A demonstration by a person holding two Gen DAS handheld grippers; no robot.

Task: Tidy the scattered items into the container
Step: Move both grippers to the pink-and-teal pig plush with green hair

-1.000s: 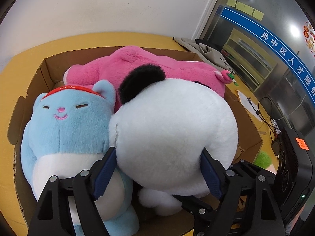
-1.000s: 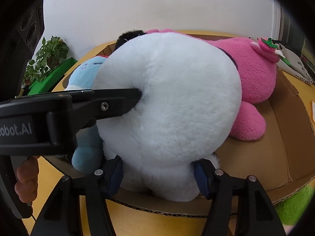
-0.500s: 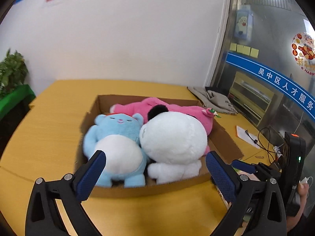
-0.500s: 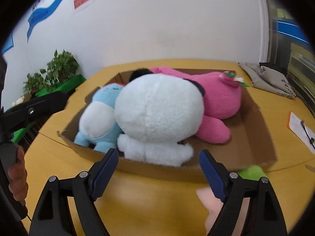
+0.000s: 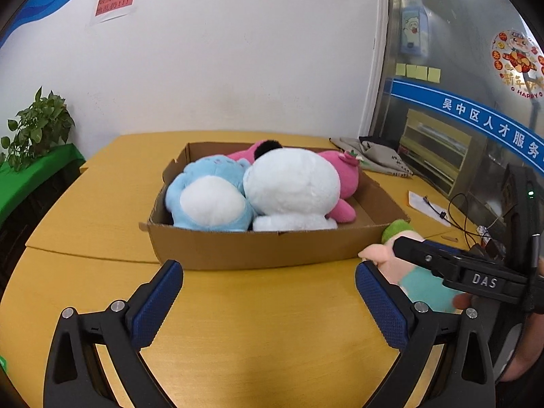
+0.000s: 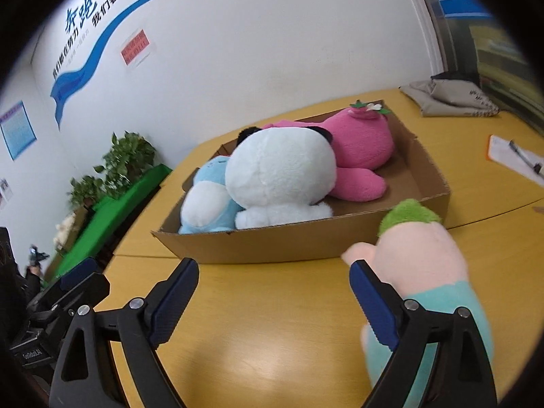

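Observation:
A cardboard box (image 5: 258,248) (image 6: 272,244) sits on the yellow table and holds a blue plush (image 5: 207,197) (image 6: 207,204), a white panda plush (image 5: 292,187) (image 6: 282,173) and a pink plush (image 5: 343,173) (image 6: 360,146). A peach plush with green hair and a teal body (image 6: 421,258) (image 5: 404,265) lies on the table outside the box, at its front right corner. My left gripper (image 5: 268,292) is open and empty, back from the box front. My right gripper (image 6: 275,289) is open and empty, its right finger beside the peach plush.
A folded grey bag (image 5: 377,156) (image 6: 448,98) and papers with a pen (image 6: 513,156) lie at the table's right. Cables and a black device (image 5: 523,204) stand far right. Potted plants on a green shelf (image 5: 37,129) (image 6: 125,159) flank the left.
Both grippers have let go of the white panda, opened and pulled well back from the box. The panda now rests in the box between the blue and pink plush.

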